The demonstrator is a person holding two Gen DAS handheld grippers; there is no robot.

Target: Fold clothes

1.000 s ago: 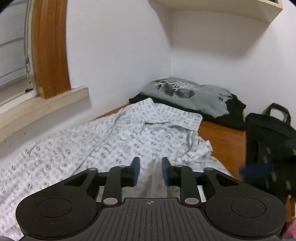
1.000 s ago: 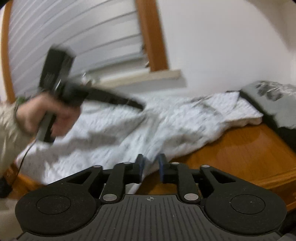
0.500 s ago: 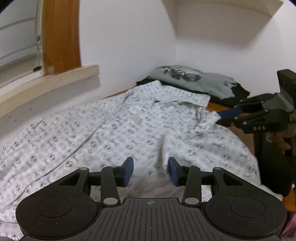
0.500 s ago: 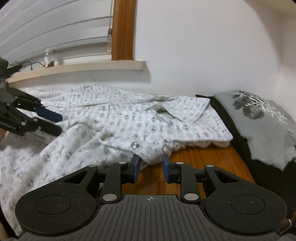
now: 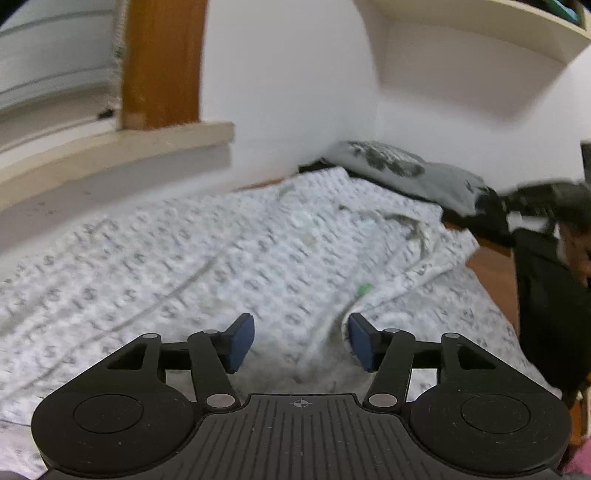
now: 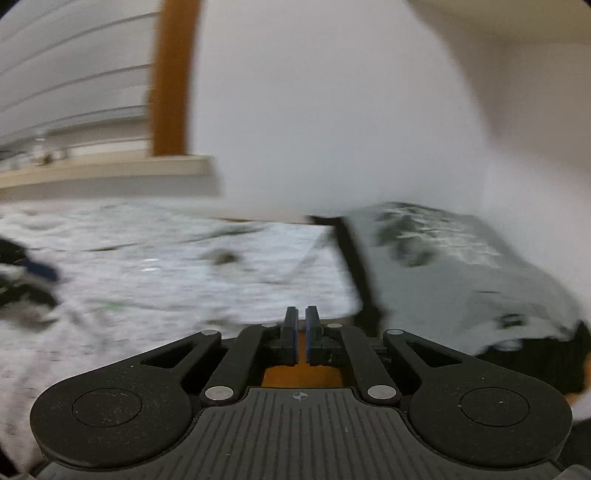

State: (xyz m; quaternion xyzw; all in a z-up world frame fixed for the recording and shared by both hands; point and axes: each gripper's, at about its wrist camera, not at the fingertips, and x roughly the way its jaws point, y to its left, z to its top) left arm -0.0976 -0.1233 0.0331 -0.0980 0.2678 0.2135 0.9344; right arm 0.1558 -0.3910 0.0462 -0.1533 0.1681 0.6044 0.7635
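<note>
A white shirt with a small grey pattern (image 5: 229,266) lies spread and rumpled over the wooden table. My left gripper (image 5: 300,343) hovers low over its near part. Its jaws are opening, and a raised ridge of cloth runs between the blue pads (image 5: 242,341) without touching them. In the right wrist view the shirt (image 6: 166,280) is blurred. My right gripper (image 6: 301,330) is at the shirt's right edge, shut, with only a sliver of orange wood showing between the pads. The right gripper (image 5: 535,199) shows as a dark blur on the right of the left wrist view.
A folded grey printed T-shirt (image 6: 461,266) lies on a black garment in the back corner, just right of the right gripper. A black bag (image 5: 546,295) stands at the table's right side. A window sill (image 5: 110,147) runs along the wall, and a shelf (image 5: 480,33) hangs overhead.
The left gripper's jaws have spread wider as it came lower over the shirt. The right gripper's jaws have closed, and it has swung right toward the grey T-shirt pile.
</note>
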